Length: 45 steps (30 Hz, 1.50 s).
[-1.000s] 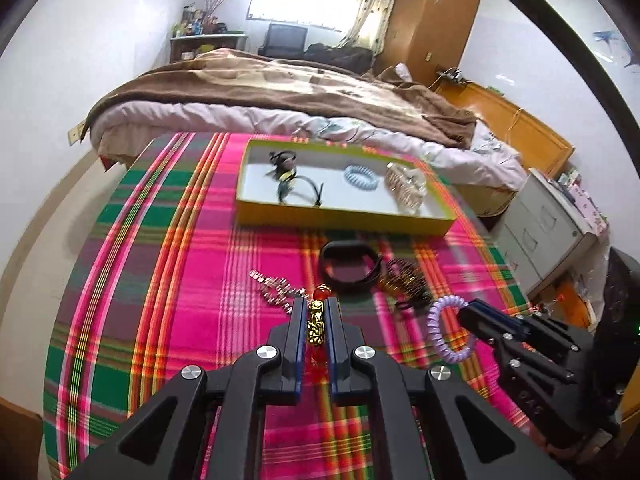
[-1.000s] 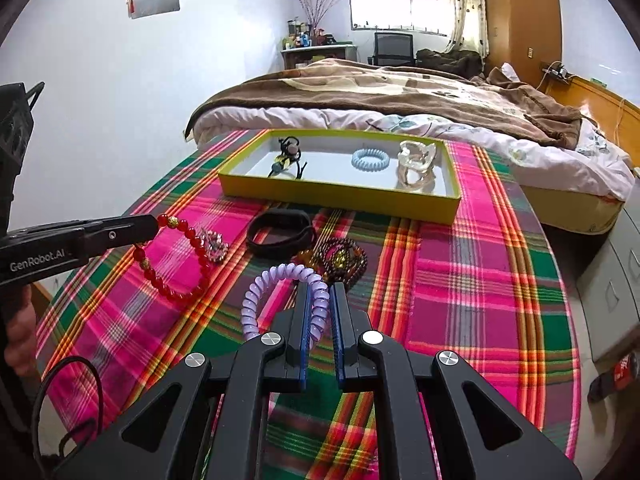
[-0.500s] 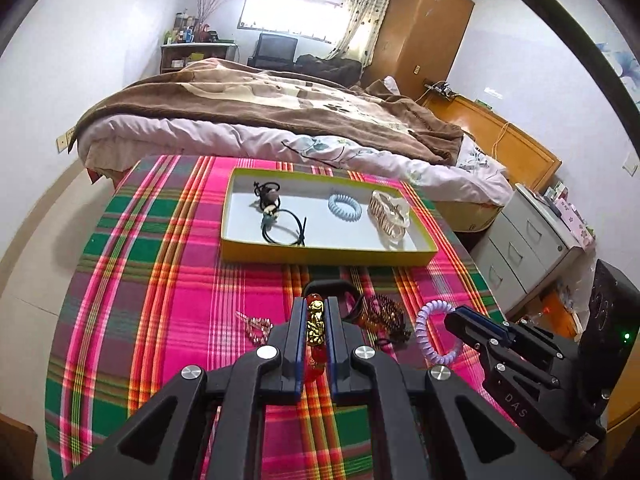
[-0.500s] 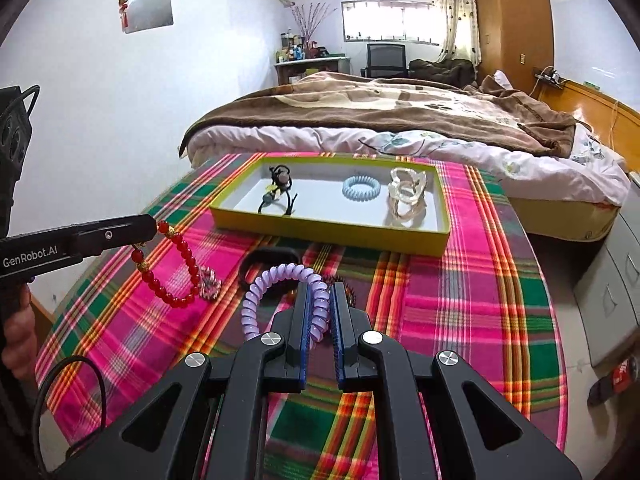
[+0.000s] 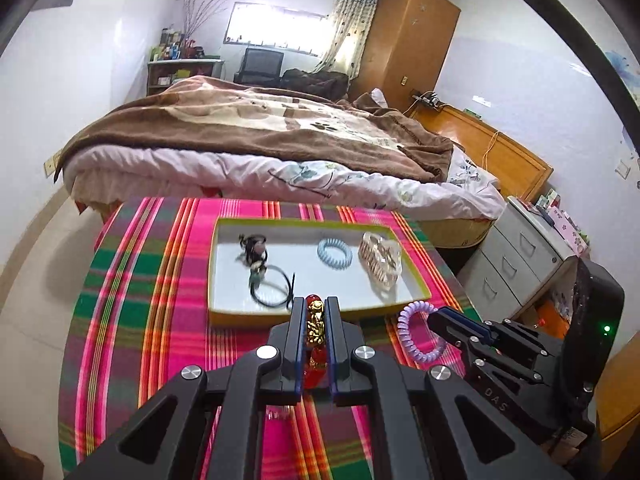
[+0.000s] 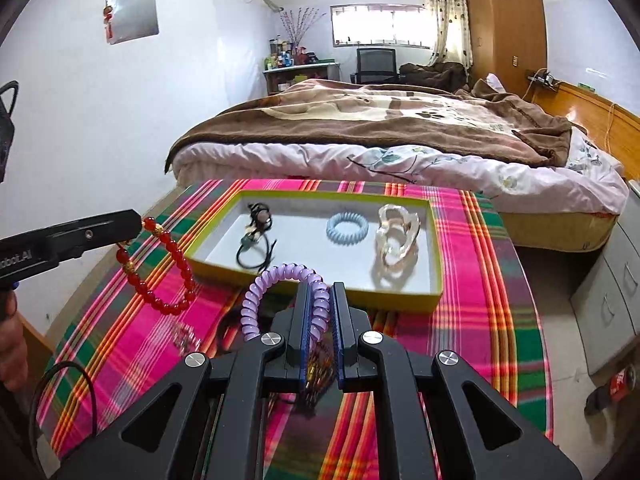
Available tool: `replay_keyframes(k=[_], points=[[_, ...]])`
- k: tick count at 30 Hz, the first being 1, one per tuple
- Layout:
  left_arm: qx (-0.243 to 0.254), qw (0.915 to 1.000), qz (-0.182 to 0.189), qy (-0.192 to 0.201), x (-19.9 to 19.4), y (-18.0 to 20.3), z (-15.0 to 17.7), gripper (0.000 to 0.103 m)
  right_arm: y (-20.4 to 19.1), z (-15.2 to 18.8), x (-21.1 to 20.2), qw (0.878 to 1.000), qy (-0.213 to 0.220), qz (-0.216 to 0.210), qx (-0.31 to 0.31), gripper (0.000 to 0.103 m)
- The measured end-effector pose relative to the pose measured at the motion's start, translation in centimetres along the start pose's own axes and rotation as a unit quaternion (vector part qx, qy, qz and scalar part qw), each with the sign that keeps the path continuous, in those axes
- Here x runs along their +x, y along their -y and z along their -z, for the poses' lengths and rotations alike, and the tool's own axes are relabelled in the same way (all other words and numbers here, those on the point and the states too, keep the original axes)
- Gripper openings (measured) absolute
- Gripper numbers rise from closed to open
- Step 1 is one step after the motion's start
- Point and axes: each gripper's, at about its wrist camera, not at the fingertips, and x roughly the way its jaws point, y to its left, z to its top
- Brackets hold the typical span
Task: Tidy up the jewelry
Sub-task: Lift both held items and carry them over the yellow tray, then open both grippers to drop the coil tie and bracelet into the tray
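Observation:
My left gripper [image 5: 315, 305] is shut on a red bead bracelet [image 5: 315, 336] with gold beads; in the right wrist view that red bead bracelet [image 6: 160, 264] hangs from the left gripper [image 6: 138, 222] above the cloth, left of the tray. My right gripper [image 6: 320, 290] is shut on a purple spiral hair tie [image 6: 276, 280]; from the left wrist, the right gripper [image 5: 434, 316] holds this purple hair tie [image 5: 416, 334] just before the tray's near right corner. The yellow-rimmed tray [image 6: 332, 294] holds black hair ties [image 6: 256, 236], a blue spiral tie [image 6: 347, 228] and a clear hair claw [image 6: 396, 240].
A plaid cloth [image 6: 480, 320] covers the table. Small jewelry pieces [image 6: 184, 336] lie on it under the grippers, partly hidden. Behind the table stands a bed [image 6: 380, 128]. Grey drawers [image 5: 520, 264] are at the right. A person's hand [image 6: 8, 336] shows at the left edge.
Both grippers have risen and moved forward toward the tray, each carrying its piece. The loose pieces on the cloth have slipped beneath the grippers and mostly out of sight.

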Motion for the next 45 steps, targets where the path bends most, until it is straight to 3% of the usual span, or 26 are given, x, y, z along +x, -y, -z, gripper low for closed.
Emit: replay_keyframes(k=[16, 26, 45], points=[[0.000, 0.9997, 0.014, -0.020, 6.9, -1.4, -4.8, 0.008, 1.3, -2.9, 7.0, 0.998, -0.047, 0.033, -0.002, 0.010], [-0.016, 0.9990, 0.003, -0.041, 9.6, -4.2, -4.3, 0.008, 1.4, -2.9, 10.5, 0.996, -0.074, 0.048, -0.004, 0.010], [-0.028, 0.9936, -0.057, -0.094, 13.6, -8.6, -2.3, 0.008, 0.8, -2.9, 13.5, 0.993, -0.096, 0.073, -0.021, 0.010]])
